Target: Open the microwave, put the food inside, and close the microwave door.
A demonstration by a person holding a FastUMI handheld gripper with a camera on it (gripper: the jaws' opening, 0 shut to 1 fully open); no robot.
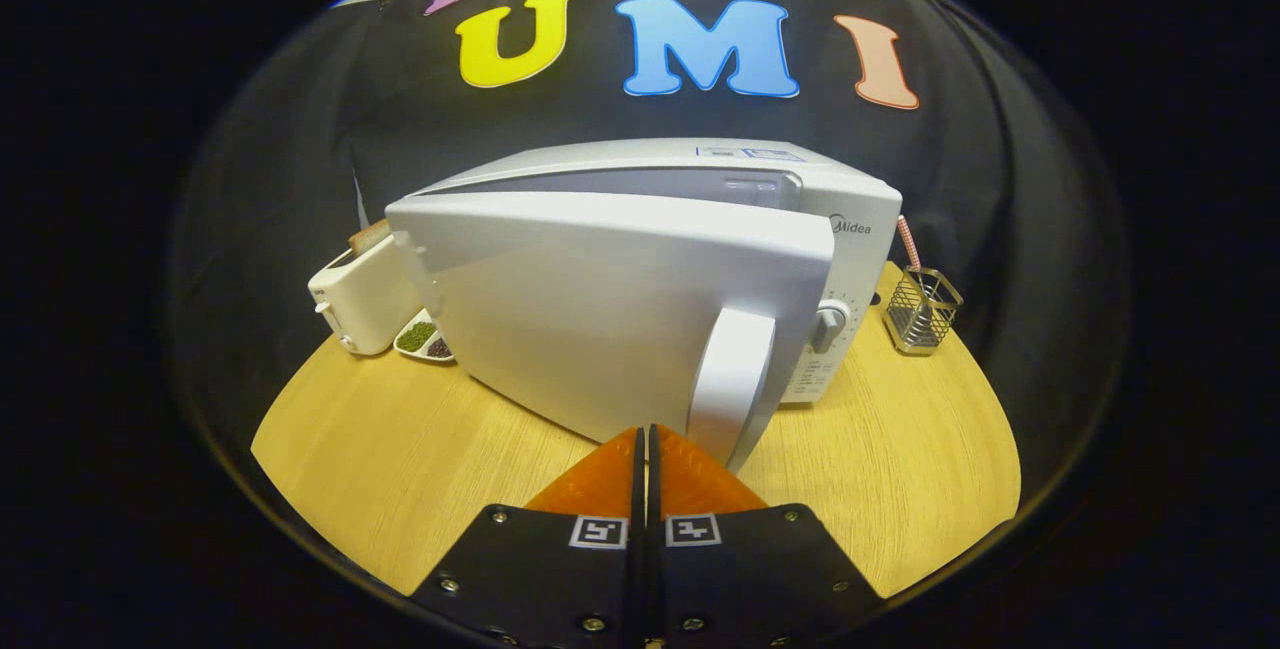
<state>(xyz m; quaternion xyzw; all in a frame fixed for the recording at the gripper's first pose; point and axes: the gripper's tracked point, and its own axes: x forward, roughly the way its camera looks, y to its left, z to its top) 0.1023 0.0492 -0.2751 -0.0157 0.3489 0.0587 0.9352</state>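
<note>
With its fingers pressed together on nothing, the gripper (646, 434) sits just near of the curved handle (732, 384) on the smooth white microwave (850, 219) door (600, 309), ajar on the woodgrain table (400, 449); food unidentifiable.

The microwave (840, 229) stood mid-table (400, 449), its door (600, 309) ajar. A toaster (360, 299) and dish (425, 337) sat left, a wire holder (920, 309) right. The gripper (645, 444), fingers together, was just before the door's handle (730, 379).
</note>
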